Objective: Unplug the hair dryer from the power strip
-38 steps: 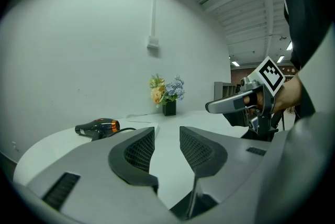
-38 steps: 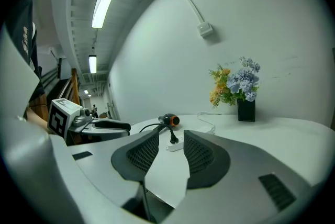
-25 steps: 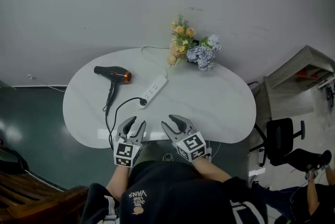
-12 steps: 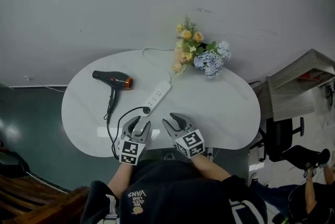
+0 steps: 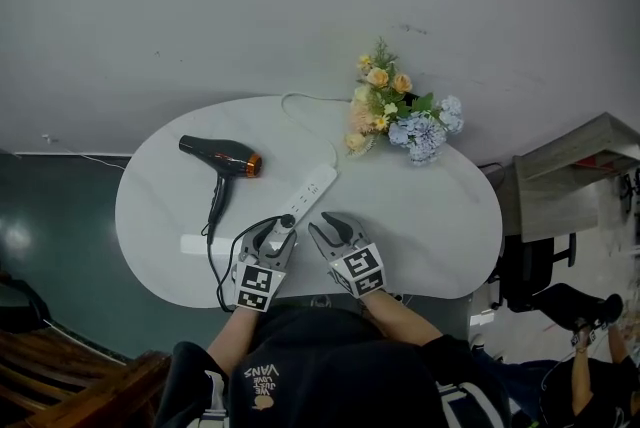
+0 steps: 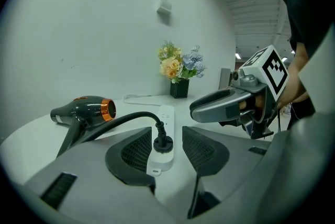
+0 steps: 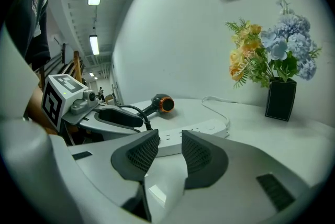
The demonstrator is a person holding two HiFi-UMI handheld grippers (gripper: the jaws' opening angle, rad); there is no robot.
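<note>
A black hair dryer (image 5: 222,159) with an orange ring lies on the left of the white table (image 5: 420,216). Its black cord loops to a plug (image 5: 288,220) seated in the near end of the white power strip (image 5: 308,199). My left gripper (image 5: 267,239) reaches that end, its jaws opening. In the left gripper view the plug (image 6: 162,142) stands between the pads (image 6: 137,149), which do not touch it. My right gripper (image 5: 330,229) is open just to the right, beside the strip. In the right gripper view the power strip (image 7: 194,131) lies past the open pads (image 7: 144,153).
A black vase of yellow and blue flowers (image 5: 400,116) stands at the back of the table. The strip's white cable (image 5: 300,99) runs toward the wall. A grey shelf unit (image 5: 575,181) and a black chair (image 5: 525,271) stand off to the right.
Both grippers have moved forward and down over the table's near edge toward the power strip. The left jaws have spread and now flank the plug.
</note>
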